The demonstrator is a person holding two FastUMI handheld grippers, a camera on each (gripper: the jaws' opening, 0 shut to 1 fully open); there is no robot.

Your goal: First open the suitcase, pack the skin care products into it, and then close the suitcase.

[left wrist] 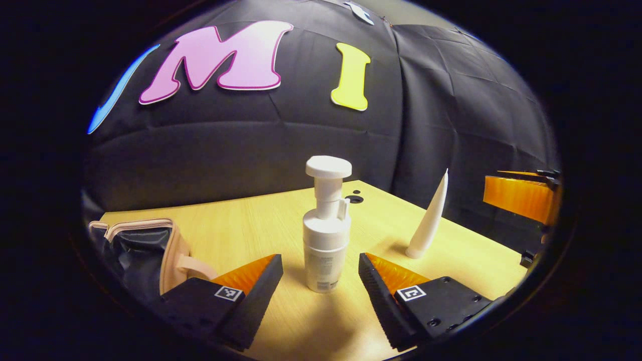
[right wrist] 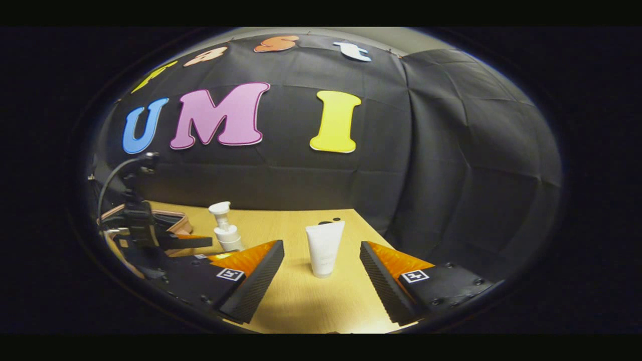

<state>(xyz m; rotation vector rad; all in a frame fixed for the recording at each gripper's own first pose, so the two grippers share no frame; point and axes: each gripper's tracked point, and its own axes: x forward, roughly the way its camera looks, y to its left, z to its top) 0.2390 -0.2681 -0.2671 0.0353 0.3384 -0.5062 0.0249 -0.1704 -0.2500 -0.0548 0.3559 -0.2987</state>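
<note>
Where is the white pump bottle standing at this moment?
In the left gripper view, the pump bottle stands upright on the table, centred ahead of the left gripper's open jaws, with the open suitcase to its left and the white tube to its right.

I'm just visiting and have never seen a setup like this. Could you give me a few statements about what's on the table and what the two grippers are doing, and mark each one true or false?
1. The pump bottle stands upright on the table. True.
2. The left gripper is clamped on the pump bottle. False: its fingers stand open on either side of the bottle, apart from it.
3. The tube stands on its cap in front of the right gripper. True.
4. The right gripper is lifting the tube. False: it is open, and the tube rests on the table.
5. The suitcase lies at the left of the table in the left gripper view, its dark inside showing. True.
</note>
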